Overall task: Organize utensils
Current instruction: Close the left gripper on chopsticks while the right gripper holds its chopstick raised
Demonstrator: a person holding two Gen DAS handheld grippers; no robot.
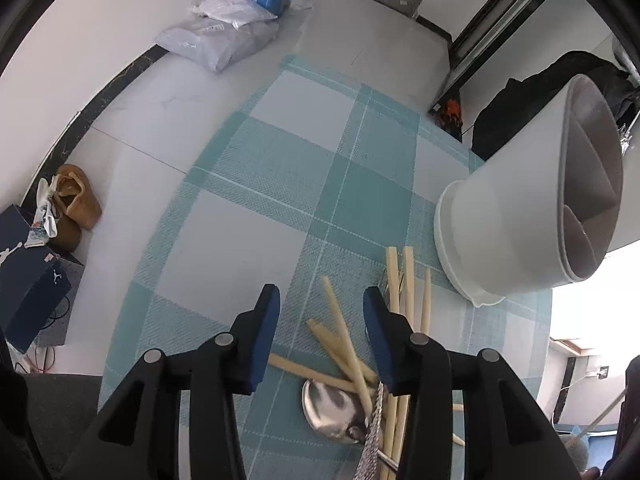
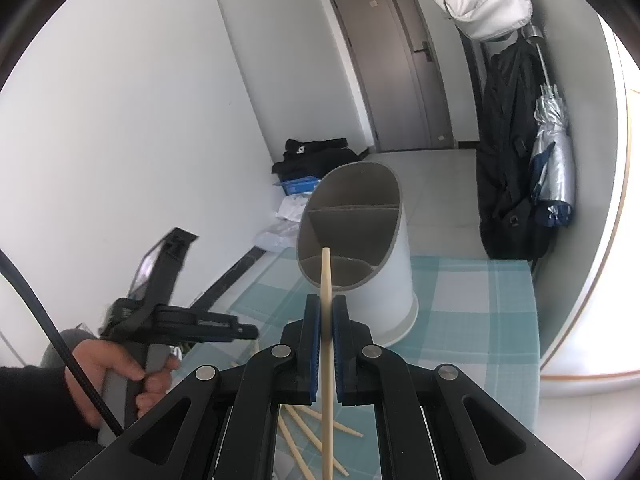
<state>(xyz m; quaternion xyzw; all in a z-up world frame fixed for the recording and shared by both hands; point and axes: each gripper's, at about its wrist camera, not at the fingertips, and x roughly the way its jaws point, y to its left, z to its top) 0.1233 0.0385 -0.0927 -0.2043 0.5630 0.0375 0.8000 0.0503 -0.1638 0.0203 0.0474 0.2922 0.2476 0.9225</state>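
My left gripper (image 1: 322, 296) hangs open over a pile of loose wooden chopsticks (image 1: 344, 340) on the teal checked tablecloth (image 1: 256, 184). Nothing is pressed between its blue pads (image 1: 264, 332). A metal spoon (image 1: 332, 412) with a hammered handle lies under the chopsticks near the lower edge. The white oval utensil holder (image 1: 520, 208) with inner dividers stands to the right. In the right wrist view my right gripper (image 2: 326, 320) is shut on a single chopstick (image 2: 325, 272) that points up toward the holder (image 2: 360, 240). More chopsticks (image 2: 304, 436) lie below it.
A person's hand (image 2: 116, 372) grips the left tool at the left of the right wrist view. On the floor are tan shoes (image 1: 76, 200), a dark shoebox (image 1: 28, 280) and plastic bags (image 1: 220, 36). A black bag (image 2: 512, 200) and a folded umbrella (image 2: 552, 160) hang near the door (image 2: 392, 68).
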